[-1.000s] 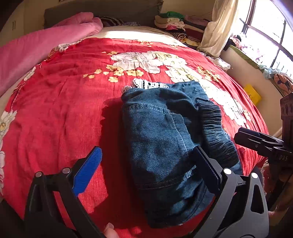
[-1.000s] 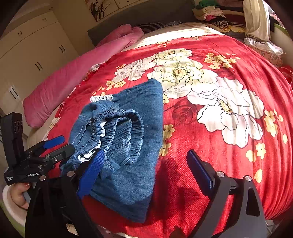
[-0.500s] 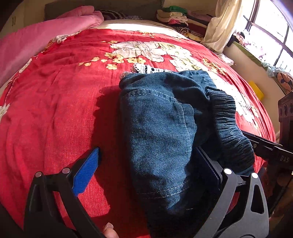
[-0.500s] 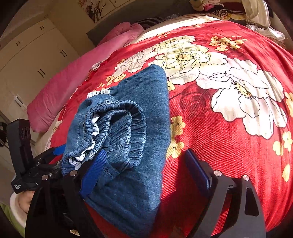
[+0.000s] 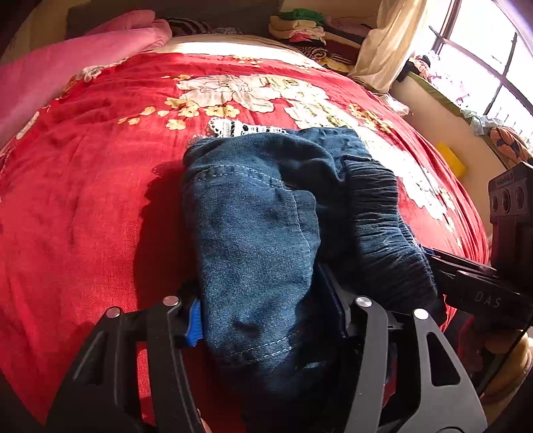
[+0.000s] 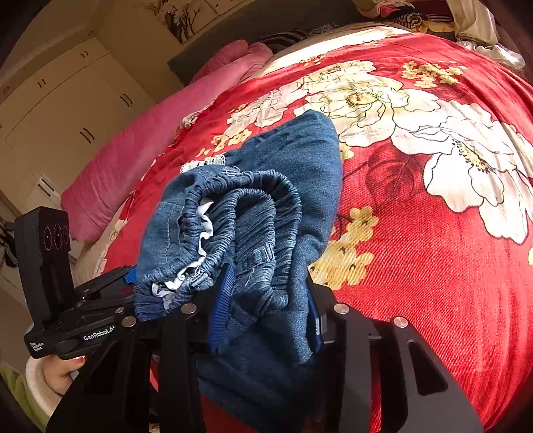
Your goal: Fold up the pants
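Folded blue denim pants (image 5: 253, 233) lie on a red floral bedspread (image 5: 86, 206), near its front edge. My left gripper (image 5: 266, 316) is shut on the near folded end of the pants. My right gripper (image 6: 266, 299) is shut on the gathered elastic waistband side of the pants (image 6: 240, 213). The right gripper also shows at the right of the left wrist view (image 5: 473, 283), and the left gripper at the lower left of the right wrist view (image 6: 100, 306). White lace trim (image 5: 233, 128) peeks out at the pants' far edge.
A pink quilt (image 6: 133, 150) lies along the bed's left side. Stacked clothes (image 5: 299, 26) sit at the bed's head. A window (image 5: 483, 66) and cream curtain (image 5: 383, 50) are to the right. White wardrobes (image 6: 60, 110) stand to the left.
Both grippers moved in onto the pants and closed from open to shut, the left on the near fold, the right on the waistband side. The pants bunched slightly.
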Tool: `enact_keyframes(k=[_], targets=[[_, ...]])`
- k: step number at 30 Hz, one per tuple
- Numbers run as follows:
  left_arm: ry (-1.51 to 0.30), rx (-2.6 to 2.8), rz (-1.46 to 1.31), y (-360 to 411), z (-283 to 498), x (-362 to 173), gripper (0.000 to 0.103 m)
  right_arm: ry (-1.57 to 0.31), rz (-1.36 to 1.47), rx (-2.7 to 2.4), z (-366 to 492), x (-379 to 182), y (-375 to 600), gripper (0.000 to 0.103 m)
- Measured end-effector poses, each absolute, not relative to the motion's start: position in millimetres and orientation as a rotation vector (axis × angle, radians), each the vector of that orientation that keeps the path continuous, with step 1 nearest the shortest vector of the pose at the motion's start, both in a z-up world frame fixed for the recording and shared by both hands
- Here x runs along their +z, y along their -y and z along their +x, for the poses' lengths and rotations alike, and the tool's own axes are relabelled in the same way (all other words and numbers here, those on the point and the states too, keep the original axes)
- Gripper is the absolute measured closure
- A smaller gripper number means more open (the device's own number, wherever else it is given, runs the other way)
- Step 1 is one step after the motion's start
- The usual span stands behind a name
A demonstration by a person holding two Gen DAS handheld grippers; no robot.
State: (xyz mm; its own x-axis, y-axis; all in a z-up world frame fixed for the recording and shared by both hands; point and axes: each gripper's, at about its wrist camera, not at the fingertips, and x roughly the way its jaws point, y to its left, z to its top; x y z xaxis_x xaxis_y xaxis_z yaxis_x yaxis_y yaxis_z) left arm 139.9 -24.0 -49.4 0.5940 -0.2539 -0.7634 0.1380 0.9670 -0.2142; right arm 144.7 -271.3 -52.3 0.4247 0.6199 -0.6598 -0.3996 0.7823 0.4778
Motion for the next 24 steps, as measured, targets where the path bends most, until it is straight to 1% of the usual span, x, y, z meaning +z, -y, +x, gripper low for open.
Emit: enact_keyframes(k=[1, 4, 12, 18, 21, 24], targets=[[-0.900, -0.229, -0.137, 24.7, 139.5, -46.6, 0.071, -0.922, 0.259, 0.650, 142.9, -48.6, 269.8, 0.071], [-0.890, -0.233, -0.126, 26.3, 139.2, -37.4, 0.079, -0.891, 0.247, 0.657, 139.4, -35.2, 266.4, 0.074], [-0.822, -0.268, -0.172, 18.9, 143.5, 1.7, 0.081, -0.794, 0.226, 0.685, 146.8, 11.4, 261.2, 0.074], [-0.735, -0.254, -0.149, 13.5, 169.0, 38.9, 0.081, -0.713, 0.198, 0.682, 174.0, 43.0, 253.2, 0.074], [-0.705, -0.231, -0.122, 13.0, 188.3, 46.8, 0.081, -0.687, 0.191, 0.674, 194.3, 47.7, 248.7, 0.074], [-0.706, -0.207, -0.114, 12.0, 208.7, 41.8, 0.081, -0.706, 0.209, 0.668, 217.1, 38.5, 244.8, 0.074]])
